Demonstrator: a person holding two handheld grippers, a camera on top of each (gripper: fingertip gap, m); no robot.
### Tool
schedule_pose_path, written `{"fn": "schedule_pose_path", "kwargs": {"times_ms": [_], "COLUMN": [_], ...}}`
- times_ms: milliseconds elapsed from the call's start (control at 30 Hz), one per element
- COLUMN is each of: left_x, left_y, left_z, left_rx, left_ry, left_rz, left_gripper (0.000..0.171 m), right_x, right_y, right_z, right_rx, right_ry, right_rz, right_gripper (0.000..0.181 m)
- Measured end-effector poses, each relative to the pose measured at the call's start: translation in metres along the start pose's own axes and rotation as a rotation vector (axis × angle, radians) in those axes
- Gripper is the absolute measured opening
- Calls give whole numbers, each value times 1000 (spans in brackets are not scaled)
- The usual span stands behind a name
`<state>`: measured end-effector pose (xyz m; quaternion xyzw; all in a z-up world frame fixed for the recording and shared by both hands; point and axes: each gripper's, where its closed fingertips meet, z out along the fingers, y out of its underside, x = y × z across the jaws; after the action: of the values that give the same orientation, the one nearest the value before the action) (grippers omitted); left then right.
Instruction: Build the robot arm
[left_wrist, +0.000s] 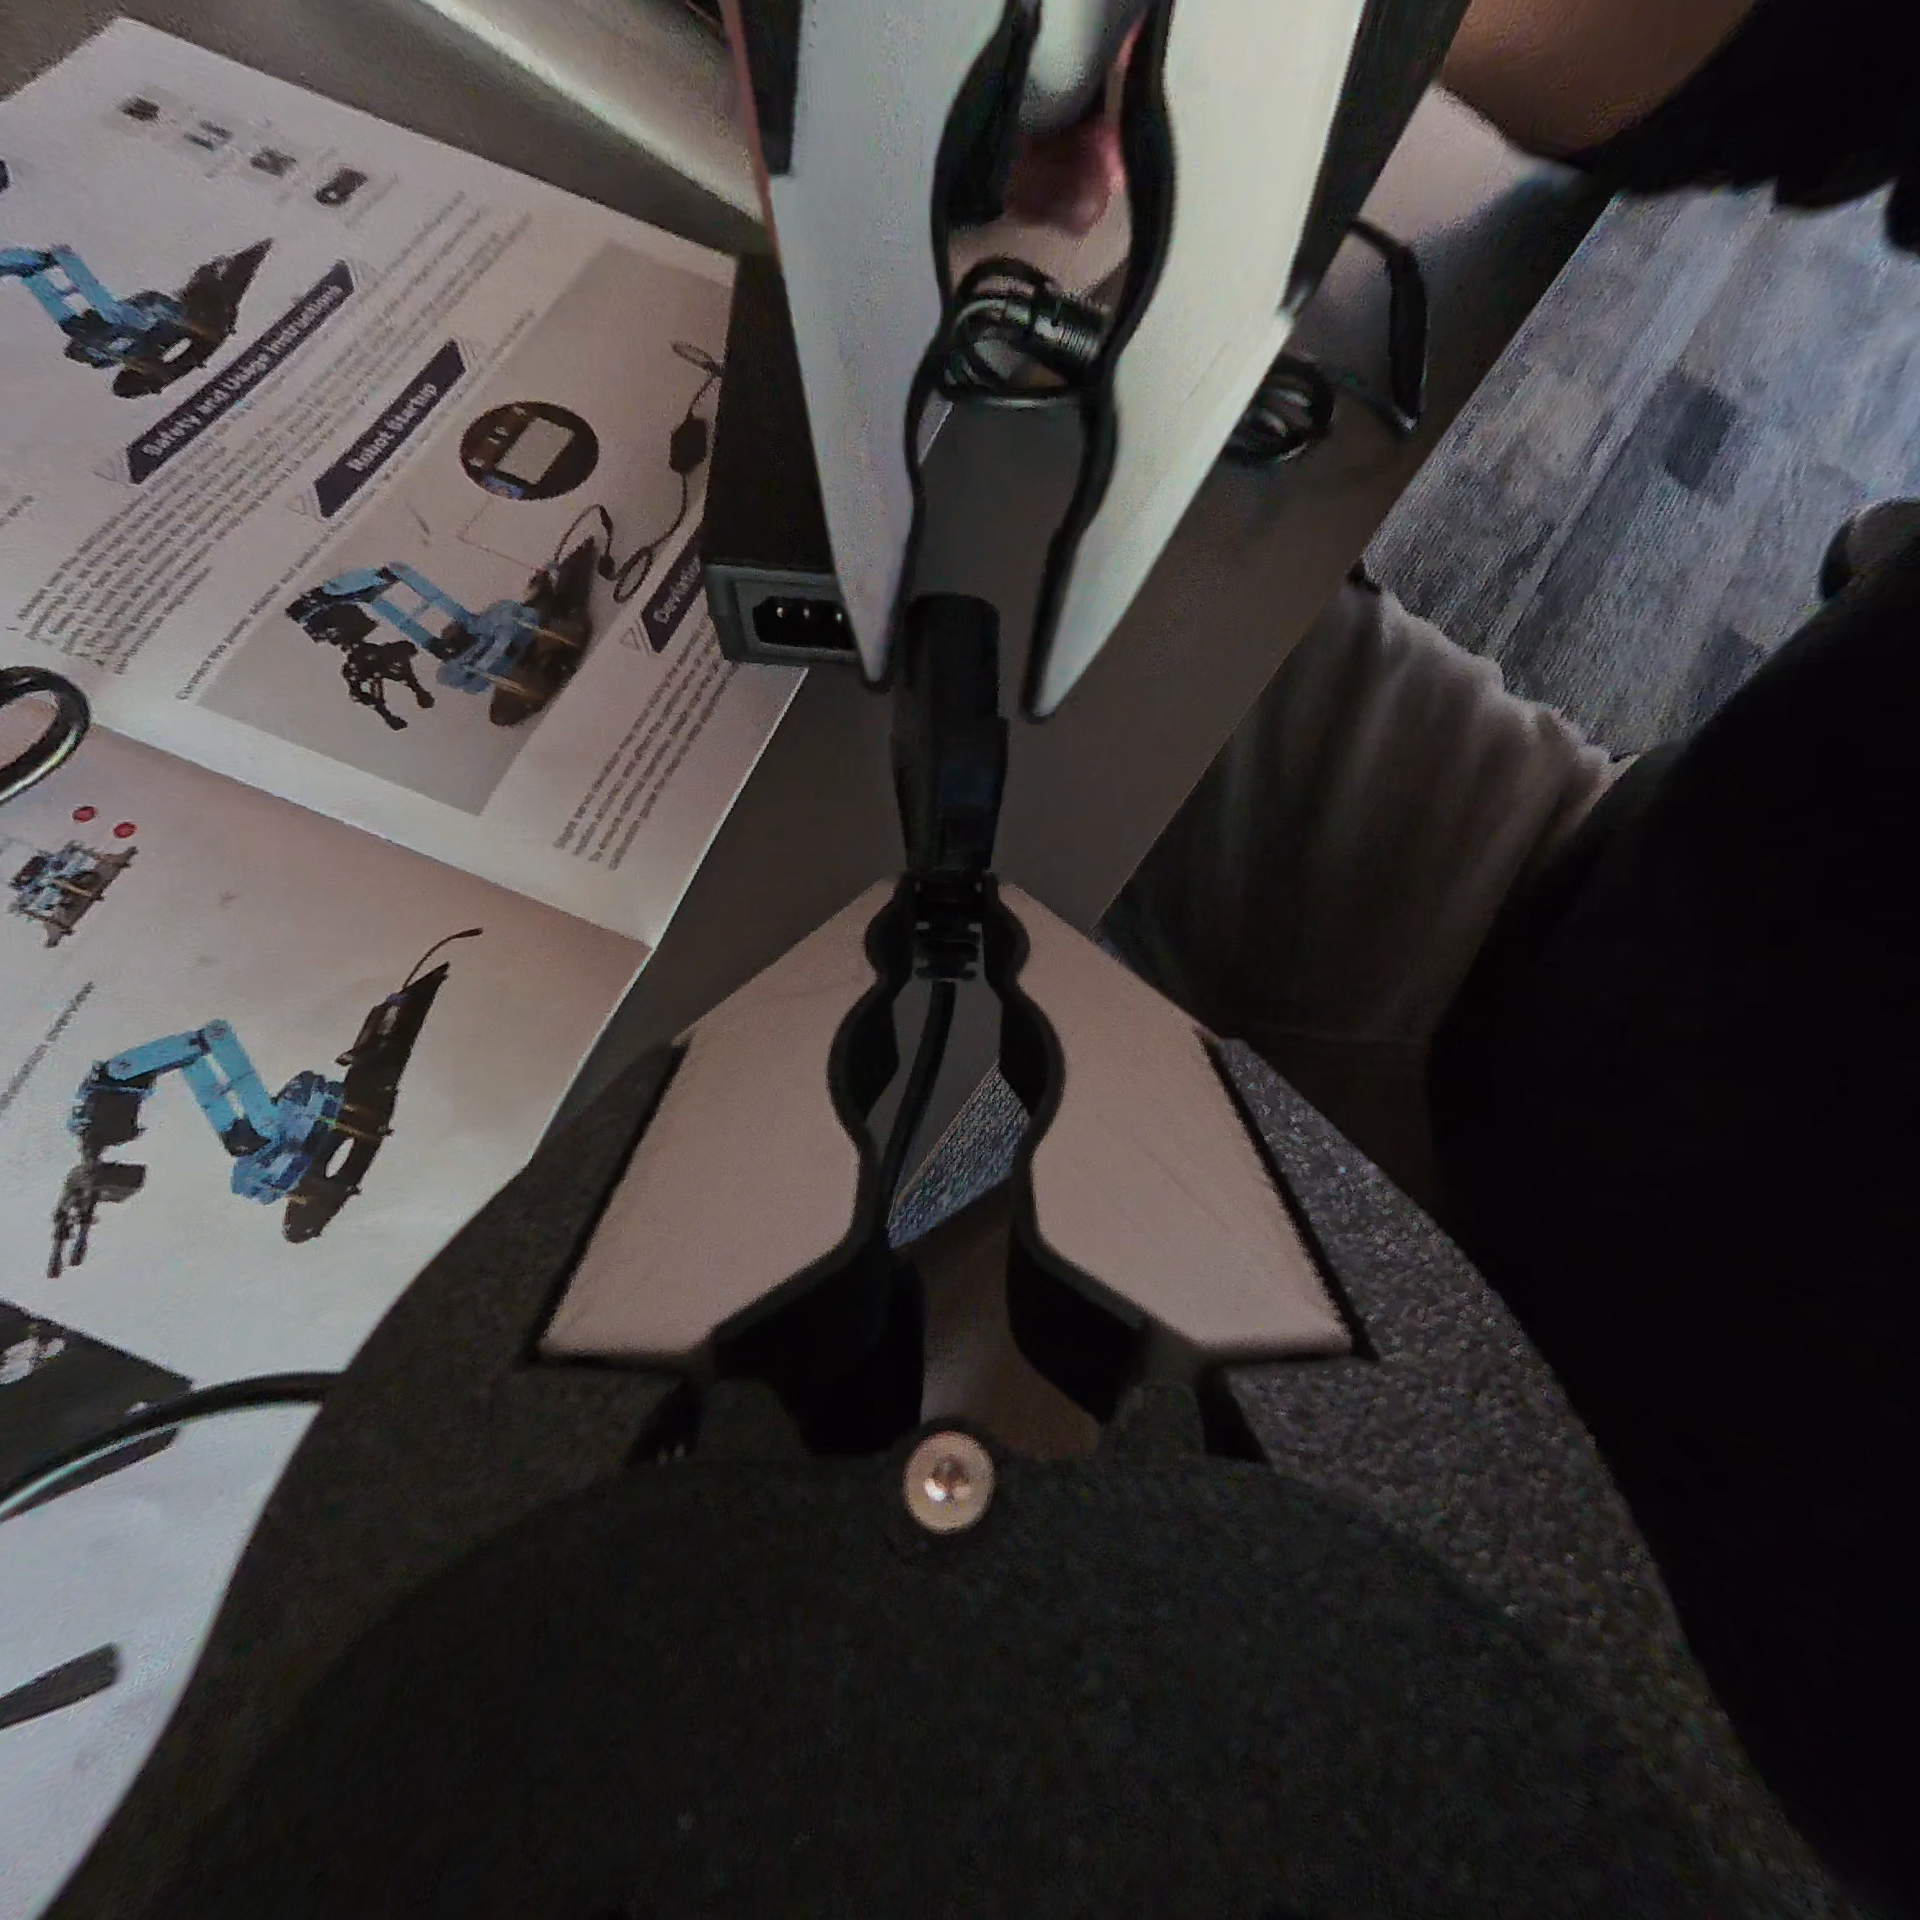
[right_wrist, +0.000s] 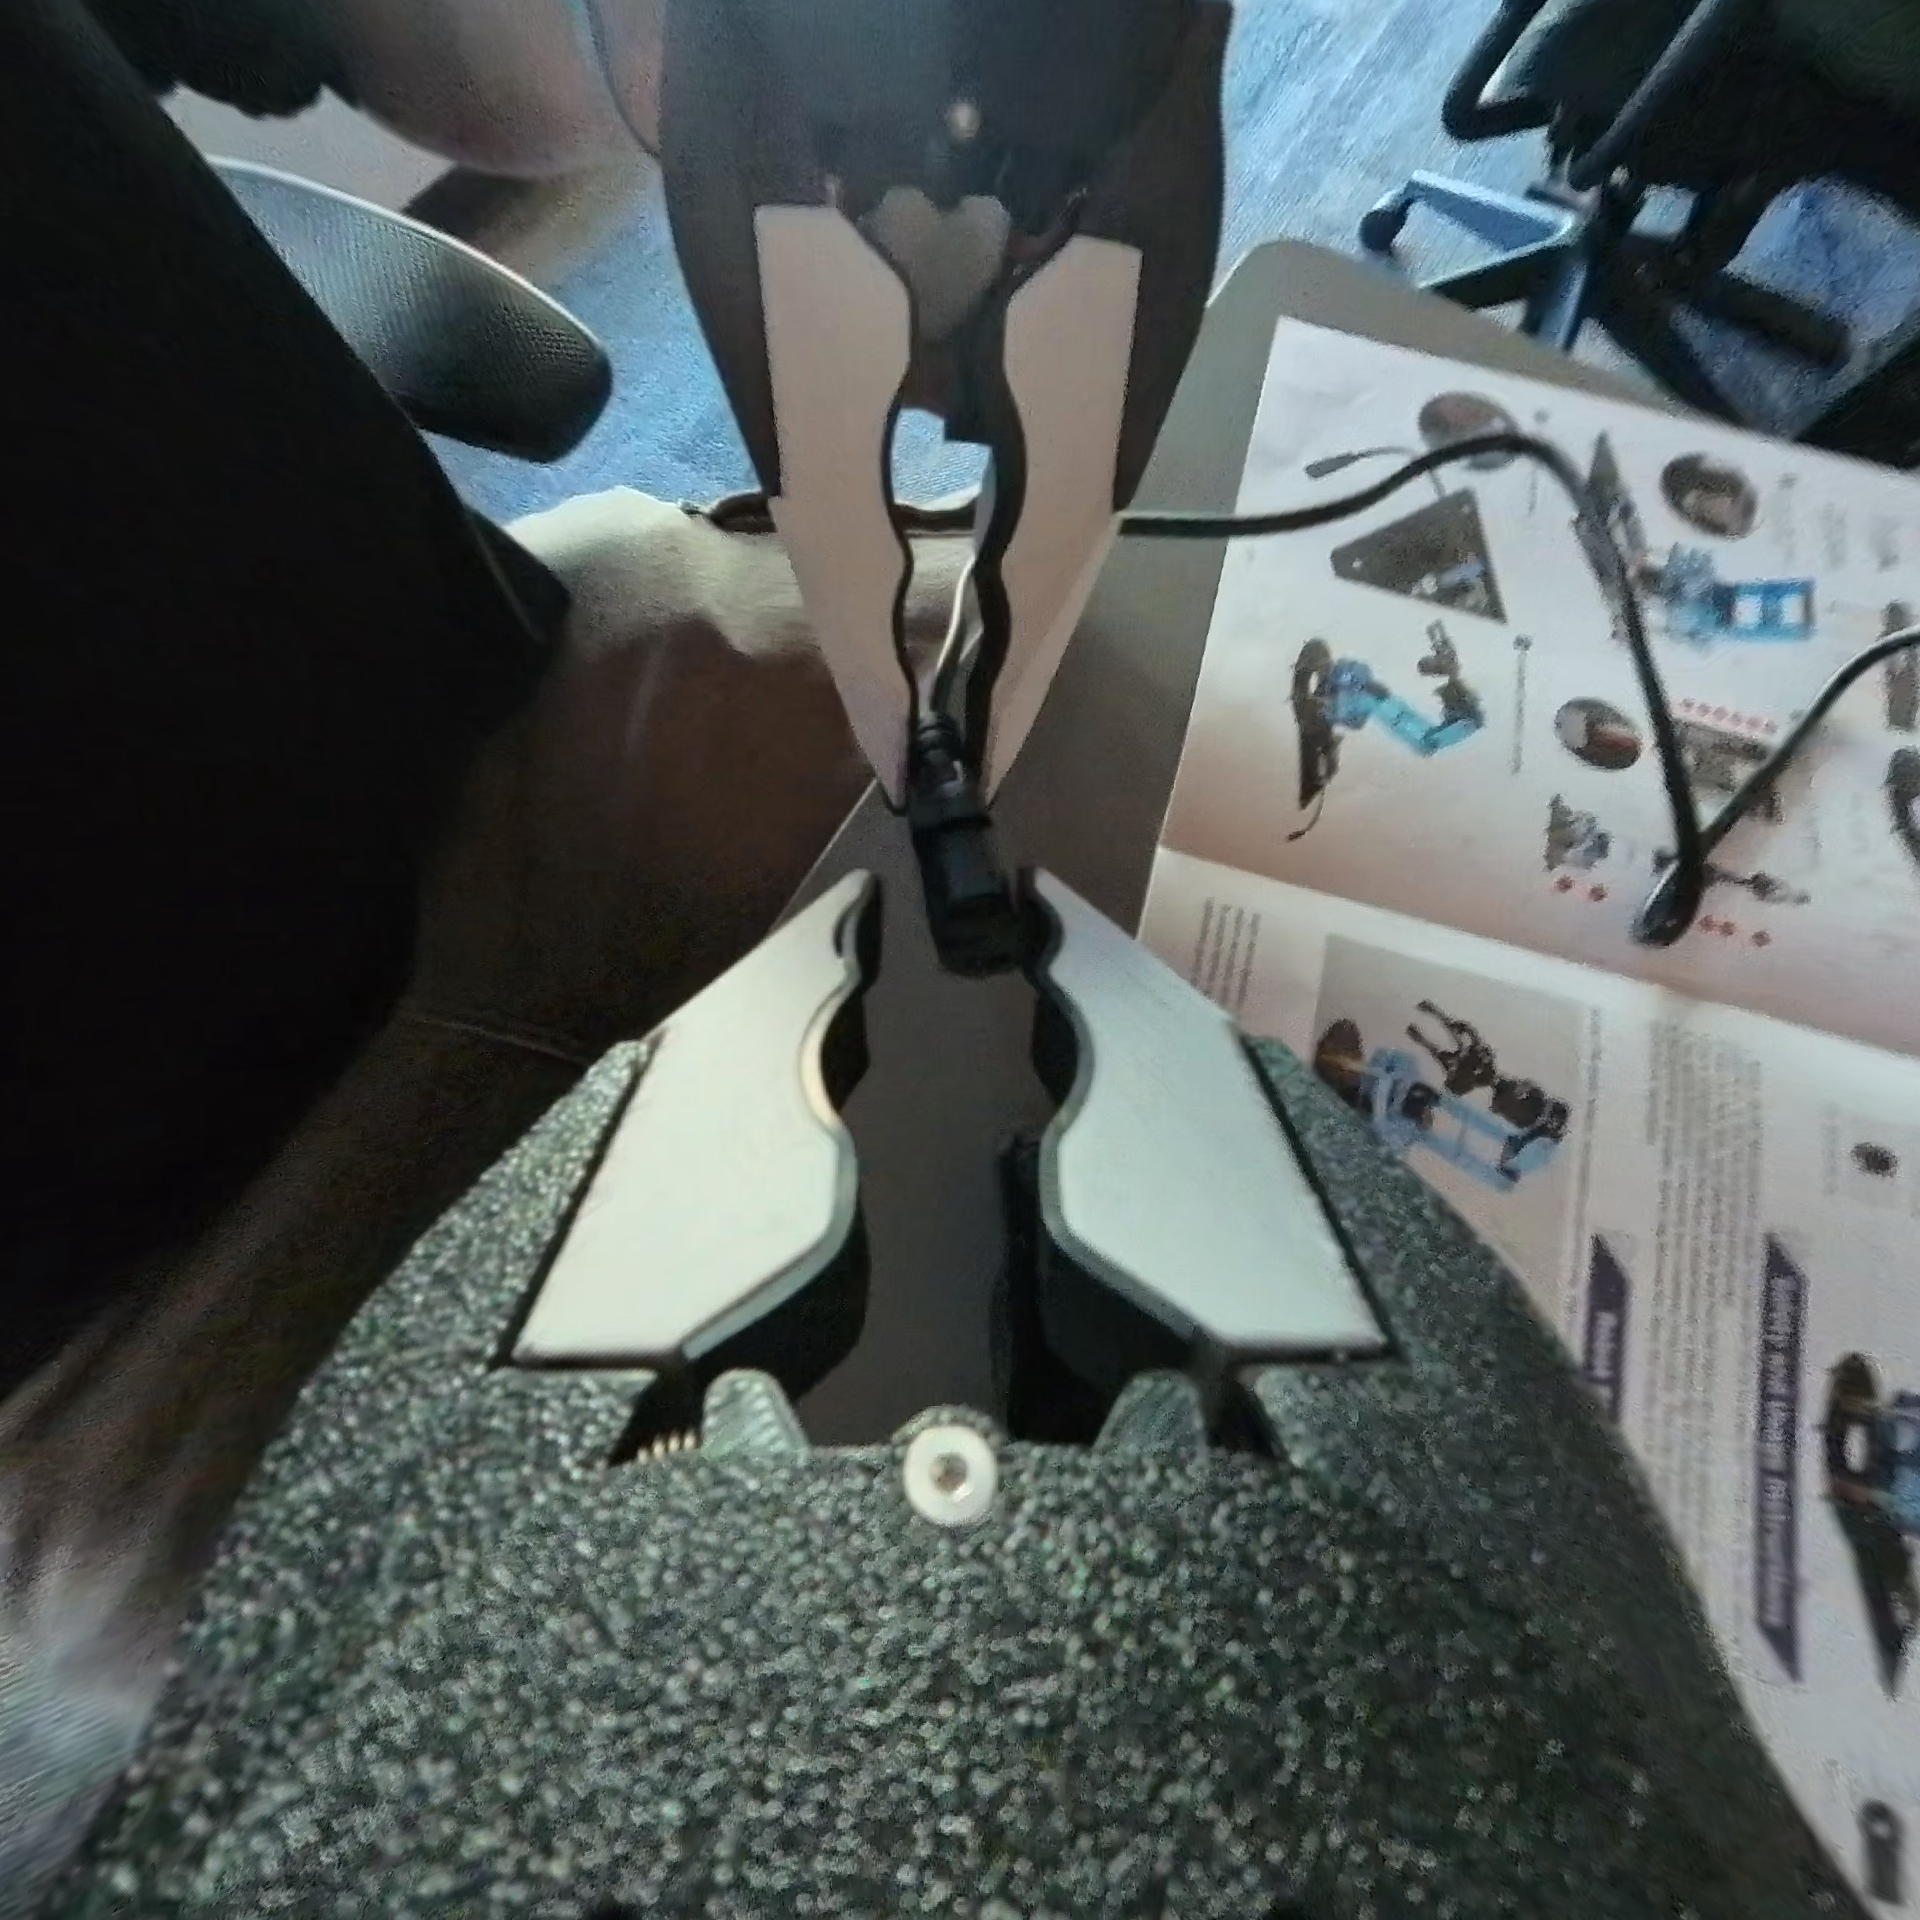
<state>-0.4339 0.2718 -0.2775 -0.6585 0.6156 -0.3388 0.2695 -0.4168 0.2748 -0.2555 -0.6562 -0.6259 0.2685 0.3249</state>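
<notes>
A grey desk (left_wrist: 831, 810) is seen, its bare edge running beside blue-grey carpeted floor (left_wrist: 1621, 436). Large printed sheets (left_wrist: 343, 582) with pictures of a blue robot arm are spread flat on it, overlapping one another. A black power adapter (left_wrist: 769, 582), its socket end facing out, rests on the desk against the sheets' edge. A thin black cable (right_wrist: 1621, 582) is laid in loops across the sheets. A coiled black cord (left_wrist: 1320, 384) lies near the desk's far edge.
</notes>
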Motion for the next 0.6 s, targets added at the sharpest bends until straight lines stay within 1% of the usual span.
{"fn": "schedule_pose_path", "kwargs": {"times_ms": [33,67,133,200,233,300,367,400,433,467,500,533,567,600], "left_x": [1,2,3,-4,-9,-15,-2,6,17,25,24,20,14,8], "left_y": [-2,-4,-6,-11,-17,-31,-41,-45,-48,-49,-48,-46,-48,-53], "left_z": [-1,-1,1,-1,-5,-21,-33,-34,-30,-22,-13,-6,-4,-10], "left_rx": [23,43,56,89,130,260,400,465,528,573,589,597,625,690], "left_ry": [-3,-4,-15,-84,-150,-276,-296,-267,-196,-118,-68,-25,21,71], "left_rz": [-12,-22,-30,-16,-9,-2,-4,-43,-97,-158,-227,-296,-363,-422], "left_gripper": [11,11,11,13,14,16,21,17,18,25,33,39,42,42], "right_x": [3,3,1,5,9,23,39,46,49,49,42,33,27,23], "right_y": [-2,-2,-3,0,-3,-5,-3,-6,-10,-18,-28,-36,-38,-37], "right_z": [2,4,4,1,-2,-11,-22,-27,-33,-38,-43,-44,-41,-36], "right_rx": [10,14,24,19,54,112,175,227,293,372,451,495,491,467], "right_ry": [36,48,44,39,41,54,74,54,12,-54,-141,-212,-242,-238], "right_rz": [-35,-52,-58,-21,16,129,256,347,430,489,503,501,499,477], "right_gripper": [20,21,18,17,16,15,15,14,14,15,14,14,13,13]}}
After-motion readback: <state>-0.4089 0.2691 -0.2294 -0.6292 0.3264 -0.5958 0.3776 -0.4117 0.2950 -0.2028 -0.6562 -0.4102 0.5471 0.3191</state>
